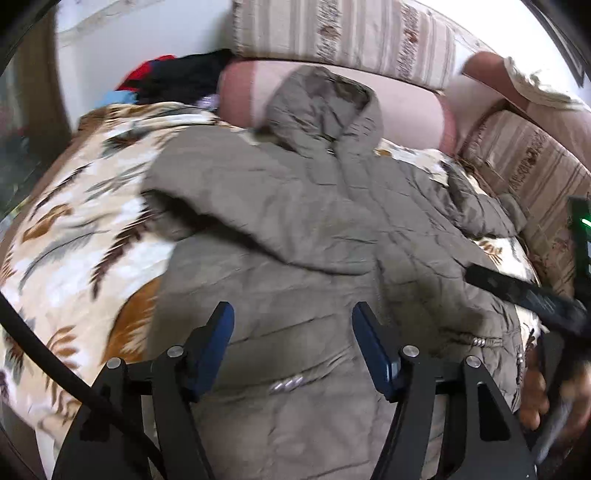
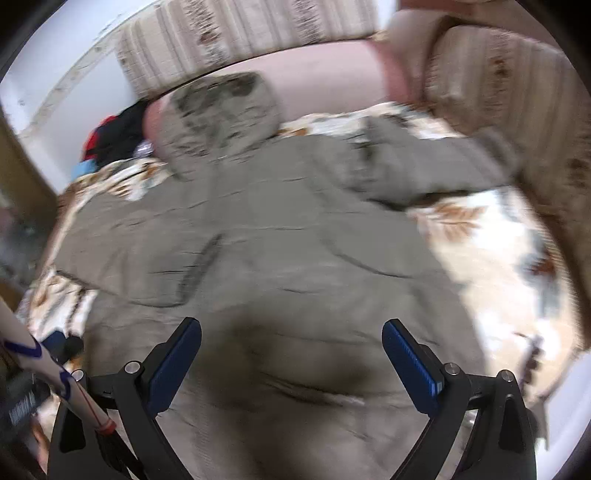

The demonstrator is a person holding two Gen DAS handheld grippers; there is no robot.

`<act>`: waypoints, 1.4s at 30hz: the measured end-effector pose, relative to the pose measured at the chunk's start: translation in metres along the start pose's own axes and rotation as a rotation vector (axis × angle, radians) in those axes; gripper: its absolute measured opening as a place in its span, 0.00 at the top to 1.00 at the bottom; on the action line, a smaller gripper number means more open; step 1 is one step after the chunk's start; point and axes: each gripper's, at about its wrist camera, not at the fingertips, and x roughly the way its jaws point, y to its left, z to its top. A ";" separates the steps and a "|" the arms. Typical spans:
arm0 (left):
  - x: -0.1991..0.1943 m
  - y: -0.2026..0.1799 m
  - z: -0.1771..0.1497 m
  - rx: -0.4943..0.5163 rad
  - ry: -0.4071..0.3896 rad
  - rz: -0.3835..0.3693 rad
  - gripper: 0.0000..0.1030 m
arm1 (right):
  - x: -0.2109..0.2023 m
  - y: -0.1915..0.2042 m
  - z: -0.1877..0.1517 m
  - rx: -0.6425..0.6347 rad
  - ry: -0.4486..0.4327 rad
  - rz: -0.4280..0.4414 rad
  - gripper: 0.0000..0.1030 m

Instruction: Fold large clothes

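Note:
A large olive-grey quilted hooded jacket point(image 1: 314, 229) lies spread front-up on a leaf-patterned bedspread point(image 1: 74, 236). Its hood point(image 1: 325, 107) points toward the far cushions. Its left sleeve point(image 1: 221, 221) is folded across the chest, and the other sleeve point(image 1: 476, 206) lies out to the right. My left gripper point(image 1: 293, 314) is open and empty above the jacket's lower body. My right gripper point(image 2: 291, 328) is open and empty over the jacket point(image 2: 258, 240), and it also shows at the right edge of the left wrist view point(image 1: 524, 291). The right wrist view is blurred.
Striped cushions point(image 1: 347, 33) and a pink bolster point(image 1: 402, 96) line the far side and right side point(image 1: 532, 166). A pile of red, black and blue clothes point(image 1: 166, 81) sits at the far left corner. A black cable point(image 1: 55, 365) crosses the lower left.

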 end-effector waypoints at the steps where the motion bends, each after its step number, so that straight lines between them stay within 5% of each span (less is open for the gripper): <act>1: -0.003 0.004 -0.002 -0.013 -0.005 0.007 0.36 | 0.016 0.003 0.005 0.006 0.032 0.036 0.04; 5: -0.020 0.029 -0.012 -0.075 -0.046 0.069 0.36 | 0.063 0.012 0.019 0.047 0.149 0.155 0.22; 11: -0.028 0.056 -0.021 -0.146 -0.080 0.130 0.36 | 0.115 0.039 0.036 0.083 0.213 0.274 0.21; 15: -0.026 0.060 -0.022 -0.165 -0.072 0.129 0.36 | 0.136 0.057 0.044 0.058 0.236 0.249 0.22; 16: -0.026 0.059 -0.022 -0.165 -0.074 0.130 0.36 | 0.138 0.060 0.045 0.054 0.242 0.241 0.30; 17: -0.026 0.058 -0.022 -0.165 -0.075 0.129 0.36 | 0.137 0.062 0.047 0.052 0.251 0.245 0.57; 18: -0.026 0.058 -0.022 -0.163 -0.075 0.129 0.36 | 0.136 0.061 0.049 0.052 0.262 0.258 0.70; 20: -0.026 0.056 -0.022 -0.161 -0.072 0.128 0.36 | 0.120 0.057 0.054 0.047 0.247 0.276 0.85; 31: -0.027 0.042 -0.024 -0.130 -0.063 0.121 0.36 | 0.059 -0.021 0.092 0.038 0.045 -0.036 0.90; 42: -0.029 0.037 -0.025 -0.115 -0.052 0.160 0.36 | 0.112 -0.056 0.096 0.078 0.108 -0.163 0.93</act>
